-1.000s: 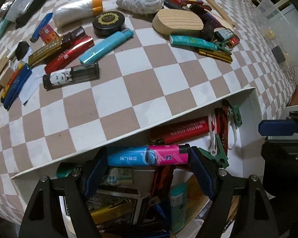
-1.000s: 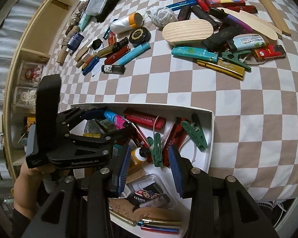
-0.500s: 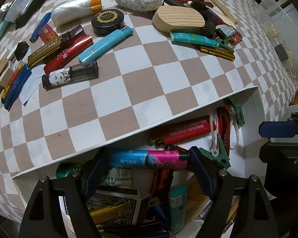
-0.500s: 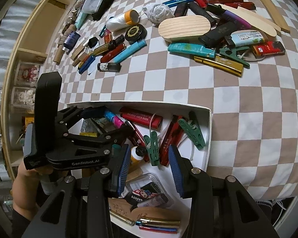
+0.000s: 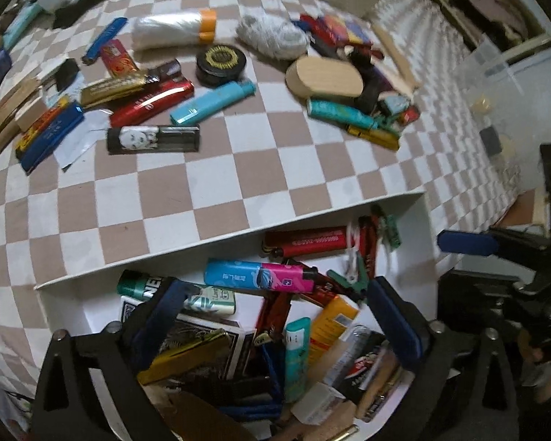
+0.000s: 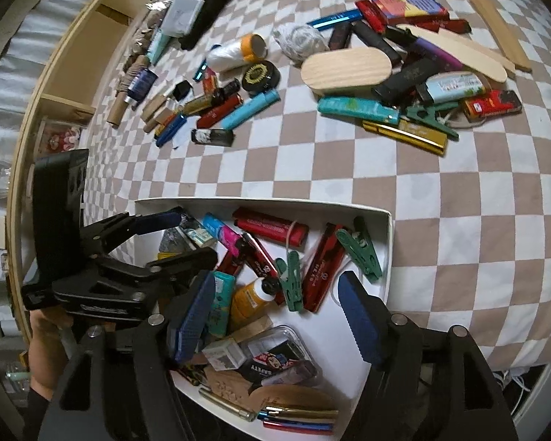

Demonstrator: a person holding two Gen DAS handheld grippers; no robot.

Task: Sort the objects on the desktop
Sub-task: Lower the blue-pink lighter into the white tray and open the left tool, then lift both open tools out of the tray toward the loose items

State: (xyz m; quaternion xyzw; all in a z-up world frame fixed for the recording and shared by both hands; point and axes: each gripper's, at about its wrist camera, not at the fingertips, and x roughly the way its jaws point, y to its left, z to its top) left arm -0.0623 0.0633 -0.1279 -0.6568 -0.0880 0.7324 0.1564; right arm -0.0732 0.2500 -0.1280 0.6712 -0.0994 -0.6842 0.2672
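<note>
Left tongs point(image 5: 275, 312) spread wide, empty, over the shallow white cardboard box point(image 5: 238, 233) at the near edge of the checked brown-and-white cloth point(image 5: 158, 198). Blue-and-pink plastic lighter point(image 5: 260, 275) lies flat in the box just past the blue pads, touching neither; a red lighter point(image 5: 305, 242) lies beyond it by the far wall.

Right tongs point(image 6: 275, 316) also open and empty, hovering low over the same box beside green plastic clothes pegs point(image 6: 360, 250) and an orange bottle point(image 6: 249, 297).

Judgement: the lighter sits where sorting would put it. To finish cleanly, lift the left tongs straight up, pads wide, so nothing inside snags.

Many items remain loose on the cloth: a teal lighter point(image 5: 213, 103), a black lighter with a printed face point(image 5: 152, 139), a round black tin point(image 5: 221, 64), an oval wooden block point(image 5: 325, 79). Left view blurred.
</note>
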